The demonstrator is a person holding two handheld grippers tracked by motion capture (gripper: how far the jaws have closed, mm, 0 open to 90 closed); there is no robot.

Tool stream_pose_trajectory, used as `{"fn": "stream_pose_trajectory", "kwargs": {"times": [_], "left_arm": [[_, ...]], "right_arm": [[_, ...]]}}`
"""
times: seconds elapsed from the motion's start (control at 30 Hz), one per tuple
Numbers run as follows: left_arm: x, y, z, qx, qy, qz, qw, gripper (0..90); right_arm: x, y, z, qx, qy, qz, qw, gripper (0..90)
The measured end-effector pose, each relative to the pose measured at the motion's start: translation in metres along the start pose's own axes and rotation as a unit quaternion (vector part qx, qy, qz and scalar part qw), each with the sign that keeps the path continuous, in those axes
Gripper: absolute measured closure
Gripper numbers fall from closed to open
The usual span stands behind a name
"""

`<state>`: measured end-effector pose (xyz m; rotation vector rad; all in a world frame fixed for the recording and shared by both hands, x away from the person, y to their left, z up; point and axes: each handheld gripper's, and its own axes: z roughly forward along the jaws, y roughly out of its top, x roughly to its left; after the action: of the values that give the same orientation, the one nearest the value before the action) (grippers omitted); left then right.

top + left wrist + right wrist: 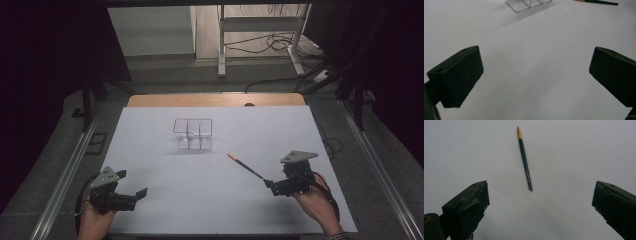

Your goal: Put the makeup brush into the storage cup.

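My pencil (525,158): dark green shaft, orange-yellow tip. Table sheet (165,170) plain white, no pattern. Divided box (193,133) clear, colourless. My left tongs (536,75) and right tongs (540,202): black jaws, grey top plates.

I am working in what looks like a lab or recording studio rather than a home. My surface (210,170) is a plain white sheet laid over a wooden top, lit from above while the room around it is dark. Beyond the far edge of the surface stands a white metal frame (260,35) with loose cables (270,45) on grey carpet. Metal rails (65,175) run along the floor on both sides of the surface.
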<state>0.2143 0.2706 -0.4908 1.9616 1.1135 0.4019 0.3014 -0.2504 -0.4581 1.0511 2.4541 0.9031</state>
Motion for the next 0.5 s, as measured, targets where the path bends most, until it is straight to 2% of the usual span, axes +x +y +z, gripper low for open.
{"fn": "stream_pose_trajectory", "kwargs": {"times": [0.5], "left_arm": [[0.000, 0.000, 0.001, 0.003, 0.000, 0.002, 1.0000, 0.0]], "right_arm": [[-0.004, 0.011, 0.012, 0.025, -0.010, -0.012, 0.9996, 0.6]]}}
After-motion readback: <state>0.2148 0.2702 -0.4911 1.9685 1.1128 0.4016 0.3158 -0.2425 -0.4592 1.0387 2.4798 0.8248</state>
